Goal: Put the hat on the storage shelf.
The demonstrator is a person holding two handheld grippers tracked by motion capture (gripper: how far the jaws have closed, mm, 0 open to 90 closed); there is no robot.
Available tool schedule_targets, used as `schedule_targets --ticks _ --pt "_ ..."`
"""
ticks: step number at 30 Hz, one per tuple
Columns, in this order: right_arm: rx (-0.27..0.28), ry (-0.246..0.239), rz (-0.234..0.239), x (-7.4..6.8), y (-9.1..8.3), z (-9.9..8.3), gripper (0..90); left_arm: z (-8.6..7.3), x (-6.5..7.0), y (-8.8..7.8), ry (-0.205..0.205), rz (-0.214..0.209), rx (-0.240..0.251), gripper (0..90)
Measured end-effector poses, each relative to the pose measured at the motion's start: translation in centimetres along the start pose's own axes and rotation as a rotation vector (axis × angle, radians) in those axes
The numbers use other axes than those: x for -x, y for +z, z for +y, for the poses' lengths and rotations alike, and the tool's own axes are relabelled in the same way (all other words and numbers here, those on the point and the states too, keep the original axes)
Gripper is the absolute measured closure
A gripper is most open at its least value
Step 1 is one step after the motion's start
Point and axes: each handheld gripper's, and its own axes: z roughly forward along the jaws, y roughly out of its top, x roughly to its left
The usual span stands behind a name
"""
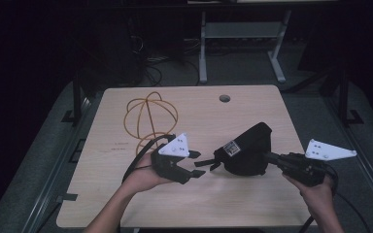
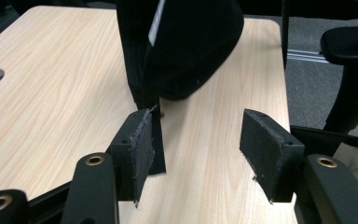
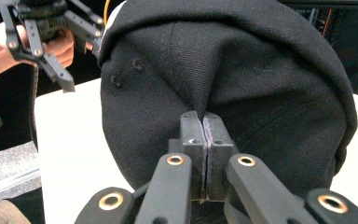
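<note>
A black cap (image 1: pixel 250 148) hangs just above the wooden table (image 1: pixel 126 204), right of centre. My right gripper (image 1: pixel 265 156) comes in from the right and is shut on it. In the right gripper view the two pads (image 3: pixel 196 130) pinch a fold of the cap's crown (image 3: pixel 261 70). My left gripper (image 1: pixel 198 164) stands open just left of the cap. In the left gripper view its pads (image 2: pixel 270 149) stand wide apart. A black strap (image 2: pixel 157 140) hangs from the cap (image 2: pixel 186 46), lying against the left pad's inner face.
A coil of yellow cable (image 1: pixel 148 116) lies at the table's back left, and a round hole (image 1: pixel 224 98) sits near the far edge. White desk legs (image 1: pixel 203 48) stand on the floor beyond. A dark chair armrest (image 2: pixel 349 44) is off the table's side.
</note>
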Motion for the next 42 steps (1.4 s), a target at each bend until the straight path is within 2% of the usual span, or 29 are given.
schedule_targets --ticks 5,11,14,16,19,20,24,30,34,42 --pt "-0.007 -0.004 0.001 0.0 0.1 0.5 89.2 -0.9 0.3 -0.2 -0.002 0.026 -0.002 42.8" --pt "-0.012 -0.009 0.005 0.2 0.4 1.5 89.2 -2.4 0.7 0.0 -0.018 0.029 -0.004 42.4" --pt "-0.015 -0.012 0.004 0.3 0.6 2.2 89.1 -3.2 0.9 0.2 -0.026 0.035 -0.010 41.7" --pt "-0.020 -0.017 0.005 0.3 0.8 2.9 89.2 -3.9 1.1 0.4 -0.025 0.060 0.000 41.6" --pt "-0.020 -0.022 0.003 0.4 0.9 3.4 89.1 -4.3 1.2 0.5 -0.033 0.064 0.008 41.3" --pt "-0.018 -0.028 0.003 0.4 1.1 3.9 89.1 -4.7 1.3 0.6 -0.033 0.077 0.010 41.0" --pt "-0.021 -0.035 0.006 0.3 1.4 5.0 89.1 -5.4 1.4 1.0 -0.041 0.076 0.003 40.0" --pt "-0.021 -0.056 0.012 0.3 2.0 6.5 89.1 -6.1 1.6 1.5 -0.045 0.083 0.001 39.1" --pt "-0.029 -0.080 0.024 0.0 2.9 7.9 89.1 -6.4 1.5 1.3 -0.042 0.101 0.015 38.1" --pt "-0.038 -0.115 0.053 -0.5 4.7 10.1 89.1 -7.0 1.7 1.4 -0.049 0.097 0.012 36.3"
